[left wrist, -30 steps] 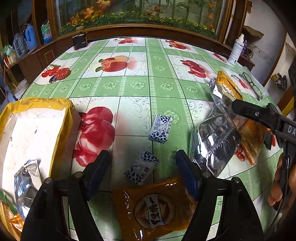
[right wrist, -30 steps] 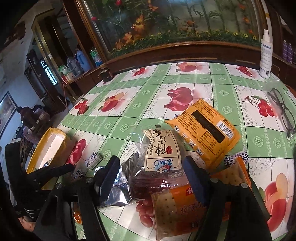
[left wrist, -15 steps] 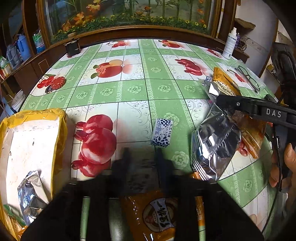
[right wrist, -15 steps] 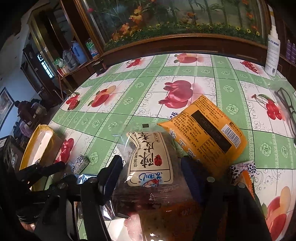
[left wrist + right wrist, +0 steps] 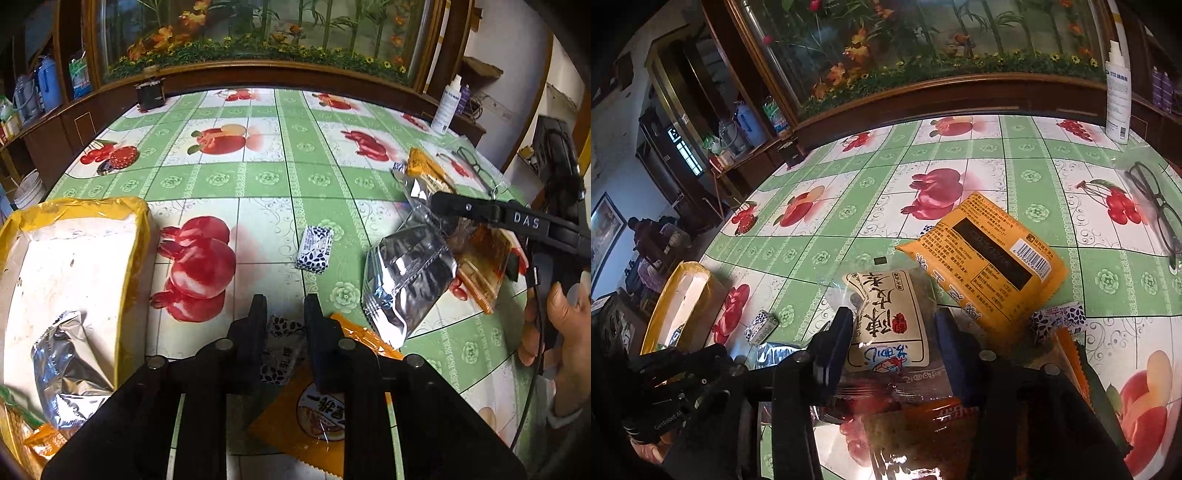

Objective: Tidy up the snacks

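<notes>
At the left edge of the frame we find a box (image 5: 85,258), a foil packet (image 5: 70,373) in it; a small sweet (image 5: 314,249) lies mid-table, glasses (image 5: 476,168) seemingly at upper right.

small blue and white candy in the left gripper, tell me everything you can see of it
The small candy is a little pillow-shaped packet in a white wrapper printed with dark blue leaf-like spots and some characters. The wrapper looks like thin crinkly plastic. It sits clamped between the black fingers of the shut left gripper, its far end poking out past the pads. Below it lies an orange snack packet; whether they touch cannot be told. A matching candy lies loose farther out on the green fruit-print tablecloth.
</notes>
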`<state>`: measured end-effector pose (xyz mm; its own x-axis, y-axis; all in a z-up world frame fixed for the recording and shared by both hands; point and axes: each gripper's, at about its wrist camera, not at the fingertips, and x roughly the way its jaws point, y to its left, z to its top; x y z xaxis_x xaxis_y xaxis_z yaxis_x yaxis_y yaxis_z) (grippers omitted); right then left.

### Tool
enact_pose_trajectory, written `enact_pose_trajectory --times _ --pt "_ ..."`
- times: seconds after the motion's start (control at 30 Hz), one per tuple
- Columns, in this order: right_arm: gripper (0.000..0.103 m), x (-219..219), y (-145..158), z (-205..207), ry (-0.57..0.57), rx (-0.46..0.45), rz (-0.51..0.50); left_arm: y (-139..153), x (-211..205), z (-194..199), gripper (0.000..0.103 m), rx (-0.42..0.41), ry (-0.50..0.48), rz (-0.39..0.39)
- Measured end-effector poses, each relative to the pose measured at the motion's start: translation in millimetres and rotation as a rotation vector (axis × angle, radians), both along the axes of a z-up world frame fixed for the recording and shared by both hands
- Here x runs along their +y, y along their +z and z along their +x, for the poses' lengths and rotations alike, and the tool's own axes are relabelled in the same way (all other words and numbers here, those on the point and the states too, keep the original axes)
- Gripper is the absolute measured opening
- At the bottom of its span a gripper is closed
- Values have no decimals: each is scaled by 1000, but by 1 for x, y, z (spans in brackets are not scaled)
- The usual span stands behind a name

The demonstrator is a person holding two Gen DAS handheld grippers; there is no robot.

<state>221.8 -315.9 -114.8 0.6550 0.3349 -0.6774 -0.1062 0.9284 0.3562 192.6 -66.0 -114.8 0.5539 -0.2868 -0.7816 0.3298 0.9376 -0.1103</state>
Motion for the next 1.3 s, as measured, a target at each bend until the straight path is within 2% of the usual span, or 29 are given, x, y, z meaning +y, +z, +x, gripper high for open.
enact_pose_trajectory --times 0.07,0.17,0.3,0.6,0.63,0.7,0.8,0.93,1.03,1.1,1.17,1.23,1.3 --pt "47 -1 3 -5 0 -10 13 7 5 -4 18 -11 -5 -46" --pt "46 -3 8 -15 -2 -33 28 16 9 -8 18 -26 -1 -64" --pt "39 -5 21 -30 -6 -72 42 25 10 -14 18 -45 -2 -67" --pt "36 4 48 -72 20 -134 23 38 11 -41 18 -77 2 -66" --pt "33 5 50 -77 26 -139 28 38 11 -44 18 -78 2 -64" --pt "0 8 53 -86 44 -143 58 40 14 -52 18 -79 6 -65" --pt "0 16 57 -95 53 -147 34 41 19 -60 18 -78 10 -69" --pt "0 26 48 -98 66 -105 -18 45 26 -69 18 -86 17 -76" --pt "9 31 35 -102 36 -66 -72 48 29 -75 18 -94 18 -80" --pt "26 32 25 -108 58 -39 -39 49 31 -77 18 -97 17 -84" --pt "75 38 22 -121 63 -59 -36 50 33 -79 18 -98 15 -87" --pt "87 45 22 -132 69 -89 -61 50 35 -82 18 -100 15 -91" --pt "86 54 19 -134 93 -70 -93 50 37 -84 18 -97 14 -98"
